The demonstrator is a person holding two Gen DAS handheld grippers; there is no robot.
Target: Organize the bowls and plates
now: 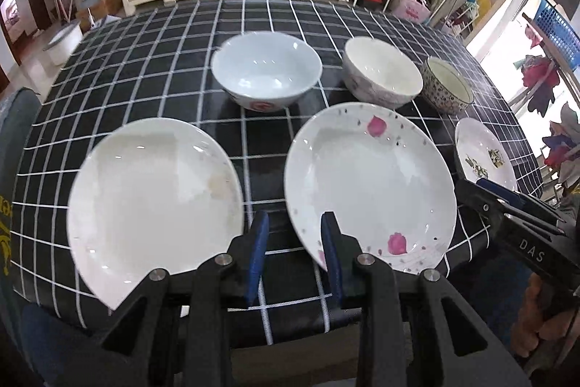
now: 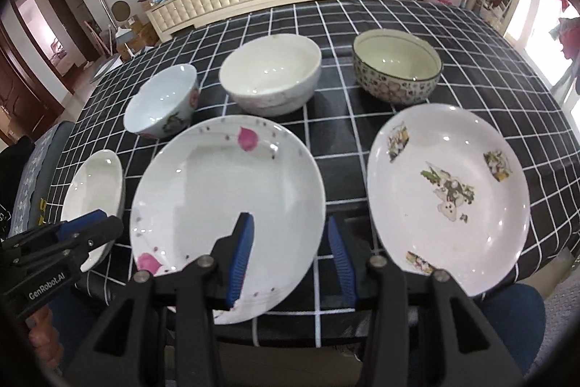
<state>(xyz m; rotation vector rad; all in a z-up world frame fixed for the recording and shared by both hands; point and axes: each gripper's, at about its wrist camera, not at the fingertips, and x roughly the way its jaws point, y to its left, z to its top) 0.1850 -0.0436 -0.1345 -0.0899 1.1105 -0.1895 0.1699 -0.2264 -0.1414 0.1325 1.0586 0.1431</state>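
Three plates sit in a row low in the frame on the checked cloth [image 1: 145, 35]: a plain white plate [image 1: 152, 198], a pink petal plate [image 1: 369, 184] in the middle, and a patterned plate [image 2: 449, 191] on the right. Three bowls stand behind them: a white bowl [image 1: 266, 73], a cream bowl [image 2: 270, 78] and a dotted bowl [image 2: 397, 69]. The dishes look hard, smooth, slippery and easy to break, so I think pinching a rim is best; the left gripper [image 1: 295, 256] and right gripper [image 2: 291, 260] both hang open and hold nothing.

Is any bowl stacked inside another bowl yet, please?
No, the blue-white bowl, the white bowl and the patterned bowl each stand apart on the tablecloth.
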